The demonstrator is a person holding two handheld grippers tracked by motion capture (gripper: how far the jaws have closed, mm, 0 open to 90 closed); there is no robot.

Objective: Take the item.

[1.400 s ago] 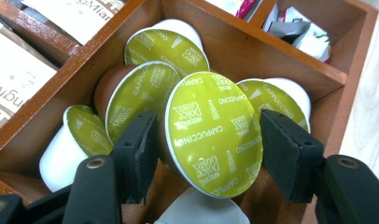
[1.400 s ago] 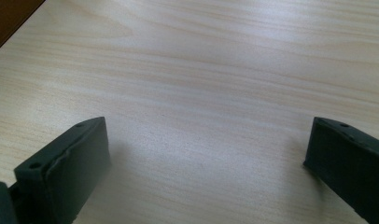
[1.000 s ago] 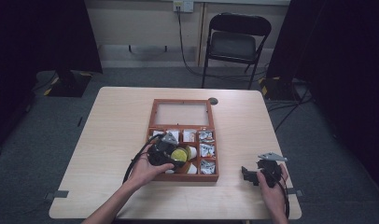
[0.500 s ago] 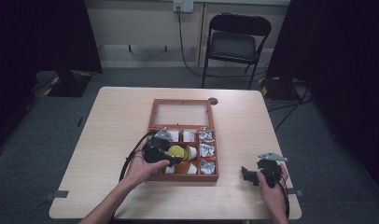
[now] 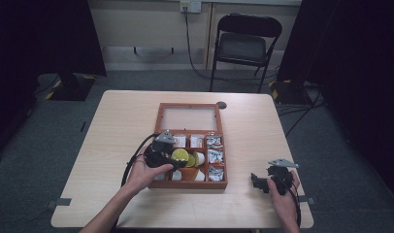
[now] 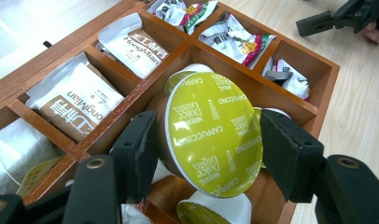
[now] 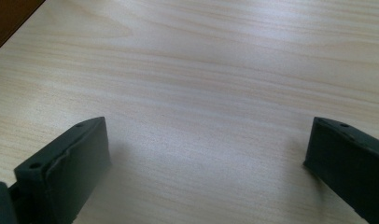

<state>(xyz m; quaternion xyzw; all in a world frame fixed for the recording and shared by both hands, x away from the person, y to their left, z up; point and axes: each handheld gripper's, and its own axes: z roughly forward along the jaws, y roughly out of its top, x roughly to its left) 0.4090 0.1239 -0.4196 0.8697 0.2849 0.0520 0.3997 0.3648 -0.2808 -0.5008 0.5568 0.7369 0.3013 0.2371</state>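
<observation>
L gripper (image 6: 204,154) clamps green capsule (image 6: 211,135) over box (image 5: 158,119) front-left; lift straight, w/o snagging dividers; R gripper (image 7: 206,154) wide, empty.

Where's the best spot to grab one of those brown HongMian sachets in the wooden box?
Pinch the brown HongMian sachet by its raised white top edge, coming from above. It lies flat and nearly fills its compartment in the wooden box, so the dividers block any sideways approach.

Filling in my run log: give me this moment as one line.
left gripper: shut on green-lidded coffee capsule | over wooden compartment box | right gripper: open, above light wooden table
</observation>
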